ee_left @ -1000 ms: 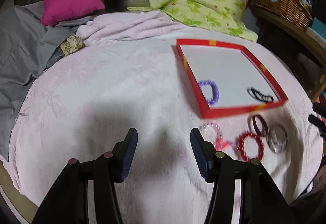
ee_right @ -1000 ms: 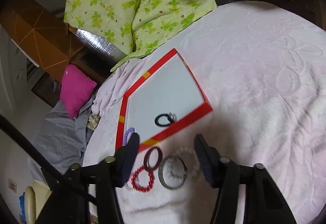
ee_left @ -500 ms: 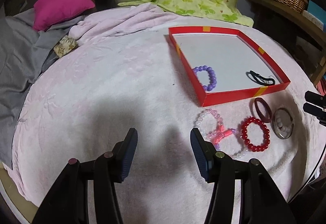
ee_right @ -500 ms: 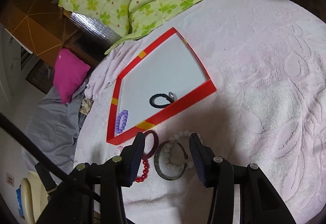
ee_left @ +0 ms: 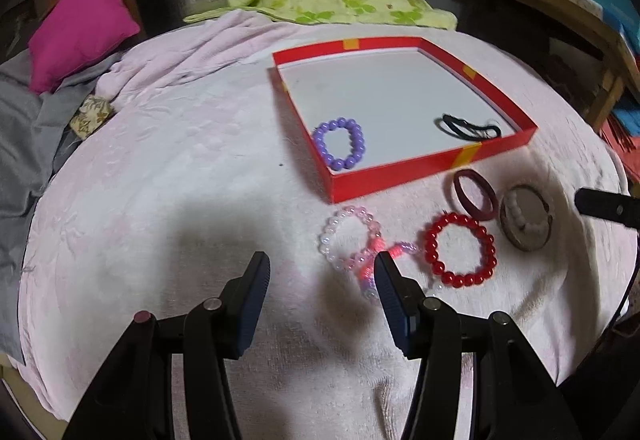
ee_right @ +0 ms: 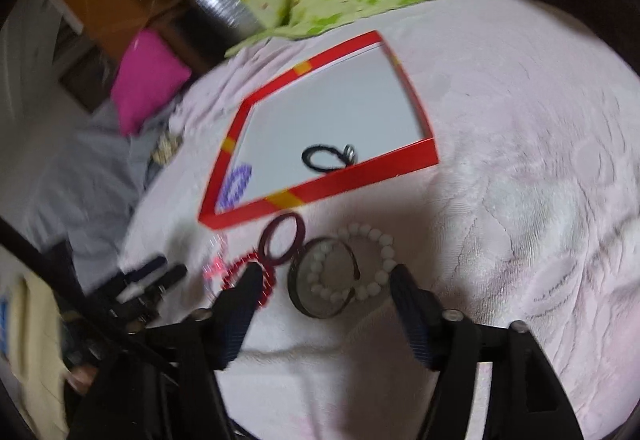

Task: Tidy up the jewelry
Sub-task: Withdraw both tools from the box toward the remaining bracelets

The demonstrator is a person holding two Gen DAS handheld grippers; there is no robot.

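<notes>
Hovering low in the lower centre of the left wrist view, the left hand-held gripper [ee_left: 320,272] is holding its jaws apart with nothing between them above the pink blanket [ee_left: 180,179]. Its right fingertip is sitting just beside the pale pink bead bracelet [ee_left: 350,242], which is lying right of centre and touching a small bright pink trinket [ee_left: 390,256]. Further right, the red bead bracelet [ee_left: 460,250] is lying flat, with the dark maroon bangle [ee_left: 474,193] above it and a metal bangle [ee_left: 526,217] overlapping white beads beside that. In the upper right centre, the red box [ee_left: 420,169] is holding the purple bead bracelet [ee_left: 340,143] in its near left corner and the black hair tie [ee_left: 468,127] near its right wall. A black tip of the right hand-held gripper [ee_left: 606,205] is showing at the right edge.

Turning to the right wrist view, which is blurred, the right hand-held gripper [ee_right: 324,280] is also standing wide apart and empty at the lower centre. Between its fingers the metal bangle [ee_right: 324,282] is lying across the white bead bracelet [ee_right: 372,268]. The maroon bangle [ee_right: 282,238] is lying just above left of it, the red bead bracelet [ee_right: 248,272] by the left fingertip. The red box [ee_right: 360,177] is filling the centre, the hair tie [ee_right: 326,157] and purple bracelet [ee_right: 236,183] inside.
</notes>
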